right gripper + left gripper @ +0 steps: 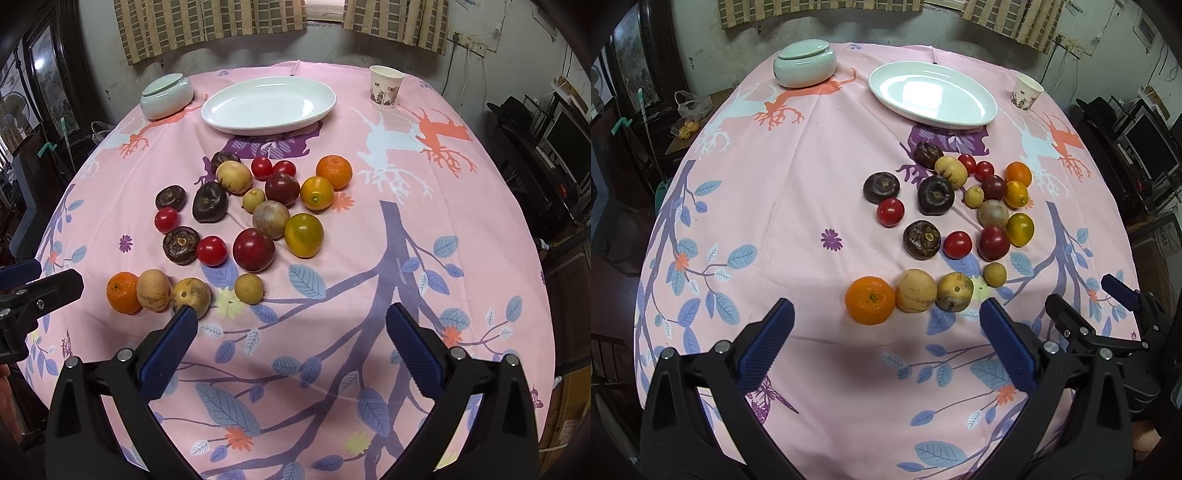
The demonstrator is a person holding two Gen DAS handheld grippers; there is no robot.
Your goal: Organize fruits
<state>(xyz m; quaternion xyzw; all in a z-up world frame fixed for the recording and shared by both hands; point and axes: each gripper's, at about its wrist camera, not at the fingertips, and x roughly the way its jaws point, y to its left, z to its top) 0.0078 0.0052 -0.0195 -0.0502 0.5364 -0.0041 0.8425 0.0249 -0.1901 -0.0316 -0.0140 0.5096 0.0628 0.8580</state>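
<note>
- Your left tool (886,321) hovers low over the near edge of the desk (798,192), its two blue-padded fingers spread wide with nothing between them
- Your right tool (291,328) sits just beside it, to its right, and is likewise spread wide and holds nothing
- The desk wears a pink cloth printed with deer, branches and leaves
- Closest to your left tool, three fruits lie in a row running left to right, touching one another: an orange mandarin (870,300) with its stem dimple facing up, a tan round fruit (916,291), and a yellow-brown fruit (955,291) whose stem end points up and toward you
- A small tan longan (995,274) lies just to the right of that row
- Farther back, a loose cluster holds dark brown water chestnuts (922,240), red cherry tomatoes (890,211), dark red plums (994,242), orange and green-yellow citrus (1020,229), and more tan fruit
- Beyond the cluster sits an oval white plate (982,110), bare, its long axis running left to right and slightly tilted across the desk
- A pale green lidded jar (804,64) stands at the far left, and a paper cup (1026,92) stands upright at the far right
</note>
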